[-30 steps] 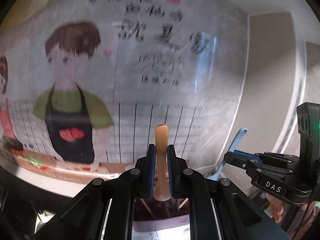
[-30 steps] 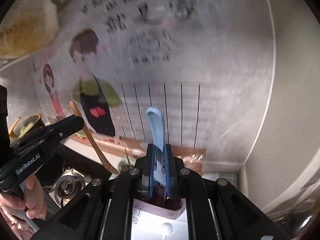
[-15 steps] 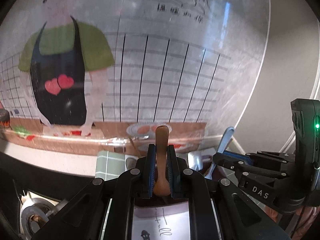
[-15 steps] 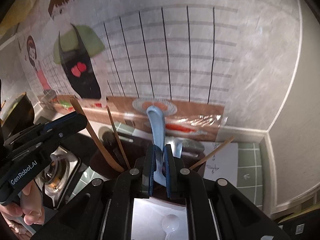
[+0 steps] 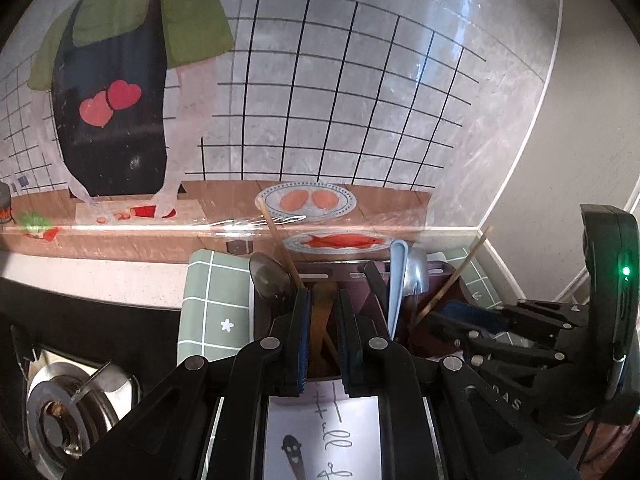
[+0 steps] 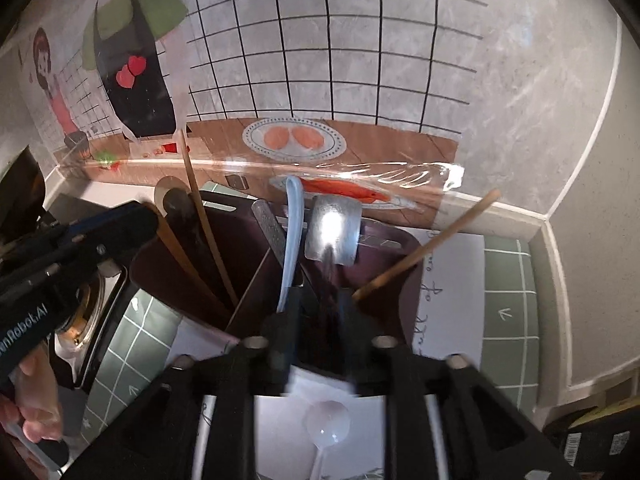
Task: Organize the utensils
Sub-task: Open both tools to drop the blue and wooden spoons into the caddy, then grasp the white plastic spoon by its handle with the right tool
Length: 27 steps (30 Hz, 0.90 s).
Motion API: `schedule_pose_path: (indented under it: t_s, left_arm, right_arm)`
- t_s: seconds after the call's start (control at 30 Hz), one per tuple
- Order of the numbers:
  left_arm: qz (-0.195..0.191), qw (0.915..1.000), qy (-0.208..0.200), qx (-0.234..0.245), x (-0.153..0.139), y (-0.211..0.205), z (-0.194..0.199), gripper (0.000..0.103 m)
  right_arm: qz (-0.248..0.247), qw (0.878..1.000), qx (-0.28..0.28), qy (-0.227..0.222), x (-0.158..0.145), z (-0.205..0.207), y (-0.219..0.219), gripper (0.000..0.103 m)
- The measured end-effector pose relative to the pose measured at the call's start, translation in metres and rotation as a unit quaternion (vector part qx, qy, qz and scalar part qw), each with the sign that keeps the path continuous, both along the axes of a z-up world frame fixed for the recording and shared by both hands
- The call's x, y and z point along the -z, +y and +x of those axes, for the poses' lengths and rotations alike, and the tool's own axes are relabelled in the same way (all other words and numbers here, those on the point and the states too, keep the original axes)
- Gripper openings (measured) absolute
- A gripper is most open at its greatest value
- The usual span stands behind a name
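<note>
A dark maroon utensil holder with compartments stands right under both grippers. My left gripper is shut on a wooden utensil handle that reaches down into the holder's left compartment. My right gripper hangs over the middle compartment, its jaws opening. The light blue spoon handle stands in the holder beside the left finger, with a gap to the other finger. A metal utensil and wooden chopsticks also stand in the holder.
A gas burner sits at the lower left on a black hob. A green checked mat lies under the holder, with white paper labels around it. The postered wall is close behind. A person's hand grips the left tool.
Both grippers have sunk and tipped down toward the holder, lowering the wooden handle and the blue spoon into it. The right jaws have parted from the blue handle.
</note>
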<state>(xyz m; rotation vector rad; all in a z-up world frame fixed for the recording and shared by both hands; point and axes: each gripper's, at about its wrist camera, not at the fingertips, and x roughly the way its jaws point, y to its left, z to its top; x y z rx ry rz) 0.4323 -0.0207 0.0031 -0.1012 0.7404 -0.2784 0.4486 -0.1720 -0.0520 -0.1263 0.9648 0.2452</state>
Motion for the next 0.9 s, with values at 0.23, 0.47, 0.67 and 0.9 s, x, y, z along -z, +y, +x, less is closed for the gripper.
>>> schedule_pose_path:
  t_s: [0.23,0.47,0.67,0.9]
  left_arm:
    - [-0.005,0.9998,-0.019,-0.010,-0.025,0.007,-0.027,0.045]
    - [-0.003,0.9992,-0.008,-0.038,-0.026,0.029,-0.069,0.057]
    - [0.022,0.9953,0.078,-0.054,0.032,0.043,-0.097,0.057]
    - [0.023,0.9865,0.151,-0.058,0.087,0.052,-0.125,0.057]
  right_arm:
    - [-0.014,0.998,0.015,-0.056,-0.027,-0.032,-0.012,0.076]
    - [-0.083,0.995,0.011,-0.062,-0.009,-0.064,-0.018,0.093]
    - [-0.085,0.996,-0.010,0.011,0.050,-0.073,-0.011,0.092]
    - [-0.066,0.996,-0.009,0.062,0.089,-0.071,-0.009,0.075]
